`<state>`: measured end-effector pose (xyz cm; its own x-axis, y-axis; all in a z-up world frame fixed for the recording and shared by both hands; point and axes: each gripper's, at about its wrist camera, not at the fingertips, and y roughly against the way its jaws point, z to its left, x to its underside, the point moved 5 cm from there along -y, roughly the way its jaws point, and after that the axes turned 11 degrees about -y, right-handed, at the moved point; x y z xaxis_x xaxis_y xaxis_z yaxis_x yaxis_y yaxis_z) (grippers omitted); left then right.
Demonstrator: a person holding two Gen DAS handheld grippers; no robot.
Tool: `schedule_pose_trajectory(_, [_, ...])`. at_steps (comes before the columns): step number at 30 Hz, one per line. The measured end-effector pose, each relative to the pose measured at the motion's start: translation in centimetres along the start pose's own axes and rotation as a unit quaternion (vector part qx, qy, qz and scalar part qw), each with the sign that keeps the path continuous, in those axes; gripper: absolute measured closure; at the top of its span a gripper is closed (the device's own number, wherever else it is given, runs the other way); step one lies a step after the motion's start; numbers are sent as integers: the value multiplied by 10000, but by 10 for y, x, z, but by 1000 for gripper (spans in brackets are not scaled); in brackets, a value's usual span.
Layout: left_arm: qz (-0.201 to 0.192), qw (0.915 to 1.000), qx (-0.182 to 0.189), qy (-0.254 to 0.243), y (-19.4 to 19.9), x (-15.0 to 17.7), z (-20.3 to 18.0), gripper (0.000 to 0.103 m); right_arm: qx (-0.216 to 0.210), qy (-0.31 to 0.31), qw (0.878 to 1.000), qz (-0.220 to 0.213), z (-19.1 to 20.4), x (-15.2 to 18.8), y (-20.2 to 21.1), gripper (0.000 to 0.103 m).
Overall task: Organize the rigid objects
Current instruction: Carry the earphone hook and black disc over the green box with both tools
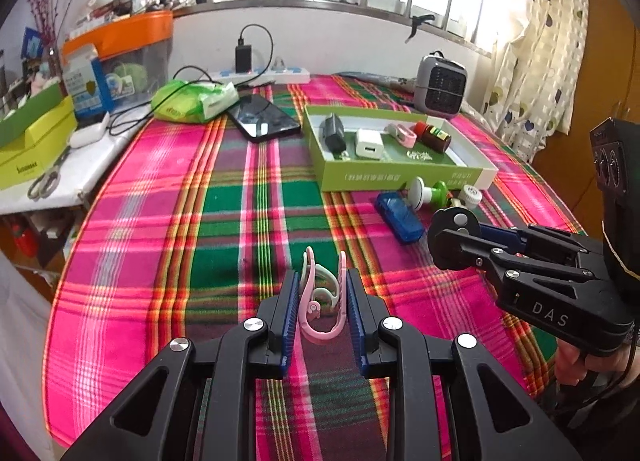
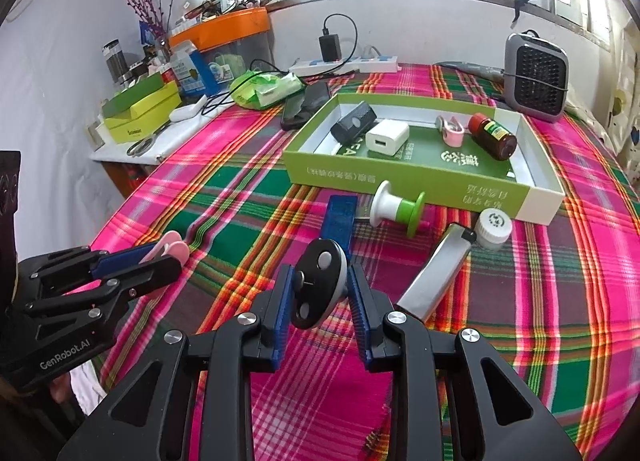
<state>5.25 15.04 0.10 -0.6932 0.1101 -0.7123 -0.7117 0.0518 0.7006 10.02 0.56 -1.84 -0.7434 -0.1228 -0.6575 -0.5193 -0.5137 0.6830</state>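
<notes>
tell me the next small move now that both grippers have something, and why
Probably carry both loads forward to the green box. The left gripper is shut on a pink and white clip, the right gripper on a black disc, and the box already holds a white charger and a brown bottle, with bare floor between them.
</notes>
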Motion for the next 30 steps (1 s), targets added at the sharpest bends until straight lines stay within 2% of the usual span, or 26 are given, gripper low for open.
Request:
schedule_pose_trajectory(16, [-263, 9994, 0, -209, 1, -43, -4, 81, 79, -29, 9993, -359, -11, -35, 21, 75])
schedule_pose_trajectory(30, [-228, 9993, 196, -216, -35, -82, -10, 81, 193, -85, 9988, -443, -36, -76, 14, 75])
